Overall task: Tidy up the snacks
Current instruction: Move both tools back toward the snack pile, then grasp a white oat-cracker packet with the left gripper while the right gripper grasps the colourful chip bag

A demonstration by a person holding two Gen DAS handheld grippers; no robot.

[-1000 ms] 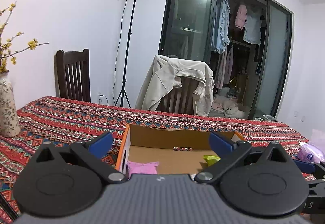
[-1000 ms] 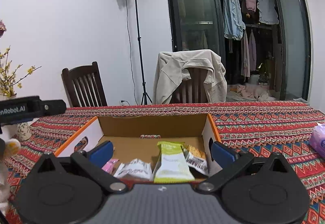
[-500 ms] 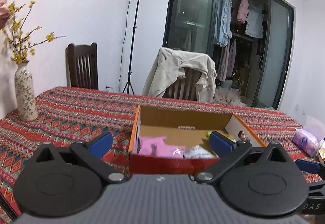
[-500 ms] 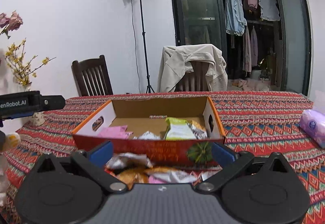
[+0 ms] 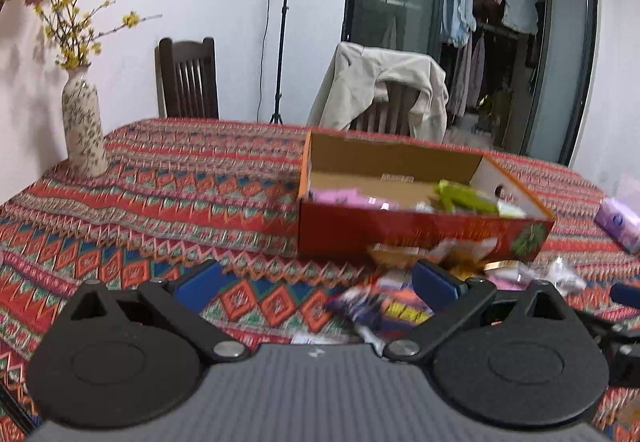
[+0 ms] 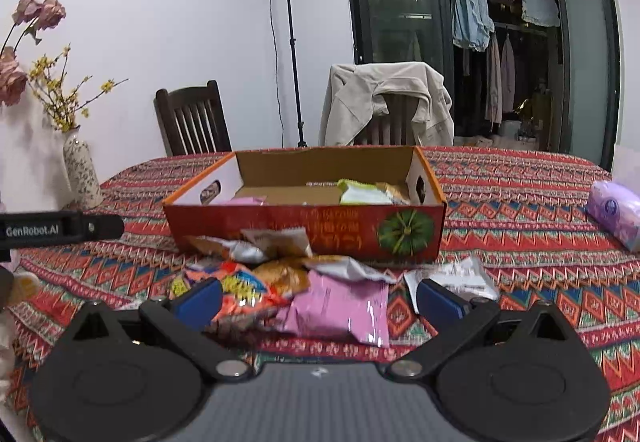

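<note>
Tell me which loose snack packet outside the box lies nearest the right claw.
The pink packet, flat on the tablecloth between the open right claw fingers. The orange and silver packets sit farther back, against the red box.

A lived-in room of a home is shown, used for dining. The bench (image 6: pixel 520 201) is covered by a red patterned cloth, and two dark wooden chairs are set behind it: one bare chair (image 6: pixel 192 119) and one chair (image 6: pixel 390 121) over which a beige jacket (image 6: pixel 384 97) is draped. A patterned vase (image 6: pixel 82 171) with pink flowers and yellow twigs is placed at the bench's left edge. Clothes (image 6: pixel 472 1) are hung behind dark-framed glass sliding doors (image 6: pixel 400 33). A lamp on a tripod stand (image 6: pixel 290 41) is placed against the white wall. A purple pack of tissues (image 6: pixel 614 213) is seen at the right.
</note>
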